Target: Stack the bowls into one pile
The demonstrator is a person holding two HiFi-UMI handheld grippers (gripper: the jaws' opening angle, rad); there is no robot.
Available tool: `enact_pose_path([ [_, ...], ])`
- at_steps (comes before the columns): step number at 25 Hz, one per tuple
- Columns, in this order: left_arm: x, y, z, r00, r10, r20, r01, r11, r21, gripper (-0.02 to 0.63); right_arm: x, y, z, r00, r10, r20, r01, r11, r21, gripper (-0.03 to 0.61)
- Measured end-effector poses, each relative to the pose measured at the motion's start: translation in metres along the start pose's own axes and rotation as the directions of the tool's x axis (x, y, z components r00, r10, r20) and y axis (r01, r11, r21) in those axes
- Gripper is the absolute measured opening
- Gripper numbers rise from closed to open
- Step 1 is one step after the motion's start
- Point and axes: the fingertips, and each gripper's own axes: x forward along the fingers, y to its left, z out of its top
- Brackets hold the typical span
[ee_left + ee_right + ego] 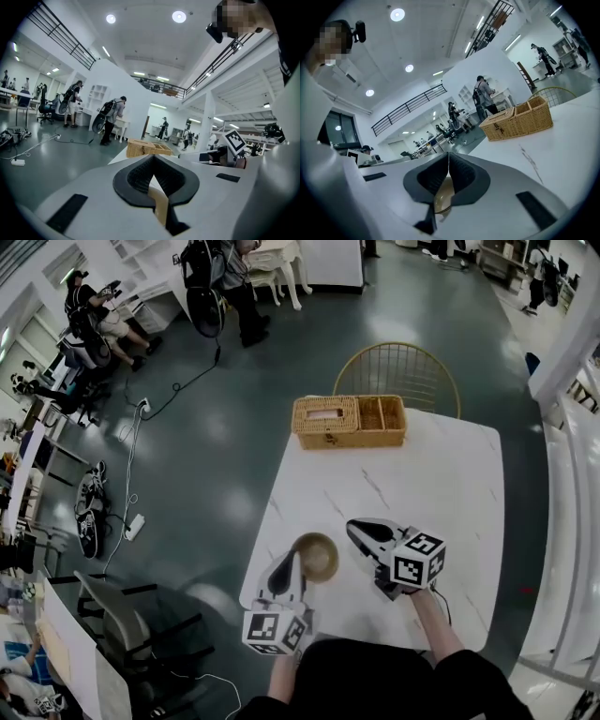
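Note:
A brown wooden bowl (318,555) sits on the white table (422,484) near its front left corner; whether more bowls are nested in it I cannot tell. My left gripper (293,559) lies against the bowl's left rim, jaws meeting at the tips (153,157), with a tan strip of the bowl (160,207) showing through the gap beneath them. My right gripper (354,525) hovers just right of the bowl, apart from it. Its jaws are shut (448,153) with nothing between them, and the bowl (443,199) shows below.
A wicker basket (349,422) with compartments stands at the table's far edge, with a gold wire chair (398,371) behind it. People and office chairs are on the floor far off to the left. A grey chair (122,615) stands near the table's front left.

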Motion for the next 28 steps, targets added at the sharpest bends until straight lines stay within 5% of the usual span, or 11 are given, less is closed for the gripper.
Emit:
enact_pose_path([
  [17, -0.003, -0.032, 0.043, 0.993, -0.108, 0.043, 0.103, 0.989, 0.108, 0.014, -0.085, 0.011, 0.084, 0.967, -0.084, 0.242, 0.109, 0.99, -0.092, 0.015],
  [28, -0.015, -0.047, 0.072, 0.99, -0.12, 0.076, 0.105, 0.979, 0.175, 0.014, -0.144, 0.023, 0.106, 0.91, -0.199, 0.363, 0.267, 0.953, -0.145, 0.014],
])
